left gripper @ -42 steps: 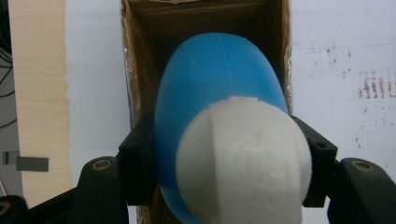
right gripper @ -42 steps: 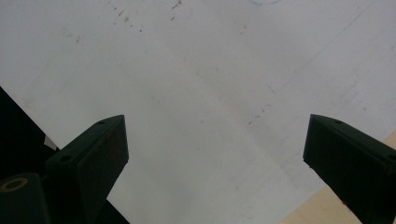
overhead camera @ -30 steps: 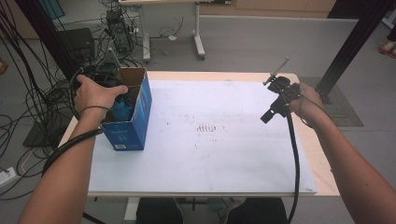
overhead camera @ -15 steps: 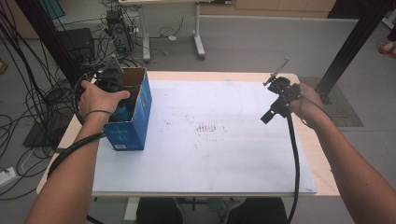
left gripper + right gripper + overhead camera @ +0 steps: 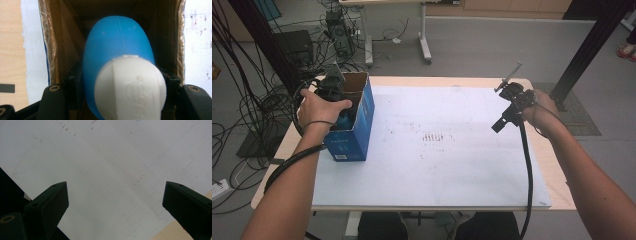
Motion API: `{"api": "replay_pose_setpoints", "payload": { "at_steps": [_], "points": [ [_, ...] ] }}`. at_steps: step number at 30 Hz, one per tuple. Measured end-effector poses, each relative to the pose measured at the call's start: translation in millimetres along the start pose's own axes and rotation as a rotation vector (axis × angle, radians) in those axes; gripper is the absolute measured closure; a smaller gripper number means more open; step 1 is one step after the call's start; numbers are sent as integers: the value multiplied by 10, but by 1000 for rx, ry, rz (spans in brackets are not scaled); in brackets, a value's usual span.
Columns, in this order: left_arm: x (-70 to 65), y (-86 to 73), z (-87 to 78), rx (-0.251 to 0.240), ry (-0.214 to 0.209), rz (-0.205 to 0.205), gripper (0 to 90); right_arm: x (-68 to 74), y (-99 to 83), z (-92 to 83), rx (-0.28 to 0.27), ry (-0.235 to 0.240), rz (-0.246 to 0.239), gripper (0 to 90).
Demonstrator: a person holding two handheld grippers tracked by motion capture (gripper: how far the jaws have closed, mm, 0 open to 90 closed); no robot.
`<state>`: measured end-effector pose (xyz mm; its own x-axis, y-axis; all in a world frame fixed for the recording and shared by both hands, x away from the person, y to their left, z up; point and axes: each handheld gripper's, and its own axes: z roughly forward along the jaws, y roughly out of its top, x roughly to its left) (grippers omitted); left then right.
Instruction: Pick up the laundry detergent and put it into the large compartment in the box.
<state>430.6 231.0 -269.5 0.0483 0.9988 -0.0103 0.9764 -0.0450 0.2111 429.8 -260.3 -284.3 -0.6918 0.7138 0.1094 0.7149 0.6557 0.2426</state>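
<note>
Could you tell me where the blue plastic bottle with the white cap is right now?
The blue plastic bottle with the white cap sits inside the open blue cardboard box at the table's left, clamped by the left gripper.

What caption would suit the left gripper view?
Left gripper clamps a blue bottle with white cap inside a cardboard box.

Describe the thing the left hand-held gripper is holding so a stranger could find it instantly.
Start at the open blue cardboard box on the table's left edge. Inside its mouth, clamped by the left hand-held gripper, is a bottle: smooth, rounded, bright blue with a white cap, unlike the brown box walls around it.
</note>
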Motion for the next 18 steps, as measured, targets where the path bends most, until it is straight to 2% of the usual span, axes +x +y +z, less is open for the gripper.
{"api": "replay_pose_setpoints", "payload": {
  "at_steps": [18],
  "points": [
    [8, -5, 1, 0, -1, -2, 378, 1, -4, -5, -1, -2, 0, 61]
  ]
}}
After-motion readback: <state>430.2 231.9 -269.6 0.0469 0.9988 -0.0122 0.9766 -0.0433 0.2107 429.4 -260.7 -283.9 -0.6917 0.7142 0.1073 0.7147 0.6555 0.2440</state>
